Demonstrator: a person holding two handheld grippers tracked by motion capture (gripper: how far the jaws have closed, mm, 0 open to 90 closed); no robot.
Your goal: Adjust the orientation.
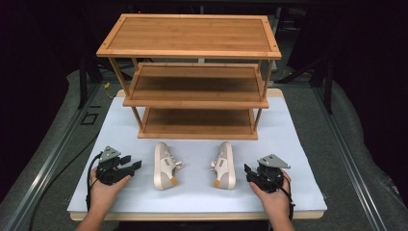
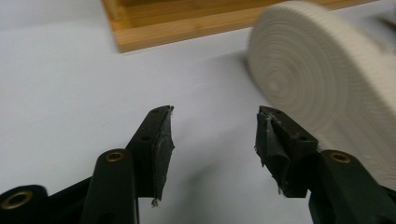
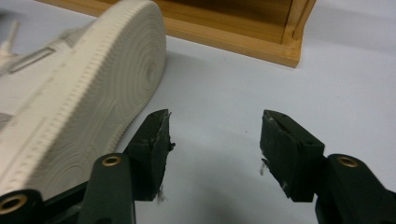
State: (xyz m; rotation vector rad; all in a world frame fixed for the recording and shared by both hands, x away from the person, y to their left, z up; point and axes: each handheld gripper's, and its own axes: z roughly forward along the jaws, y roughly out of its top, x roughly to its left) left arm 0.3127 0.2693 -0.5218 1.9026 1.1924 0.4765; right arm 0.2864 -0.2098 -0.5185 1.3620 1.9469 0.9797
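Two cream sneakers lie on their sides on the white mat, soles turned outward: the left shoe [image 1: 164, 166] and the right shoe [image 1: 224, 165]. My left gripper [image 1: 131, 164] rests on the mat just left of the left shoe, held by a hand, open with nothing between its jaws. In the left gripper view the ribbed sole [image 2: 322, 88] fills the right side beyond my open left gripper [image 2: 215, 135]. My right gripper [image 1: 249, 172] sits right of the right shoe, open and empty. The right gripper view has that sole [image 3: 88, 88] at the left of my right gripper [image 3: 215, 137].
A three-tier bamboo rack [image 1: 192, 77] stands at the back of the mat [image 1: 298, 144], its shelves bare. Its bottom edge [image 2: 187, 28] and a corner post [image 3: 292, 32] appear in the gripper views. Dark floor and rails surround the table.
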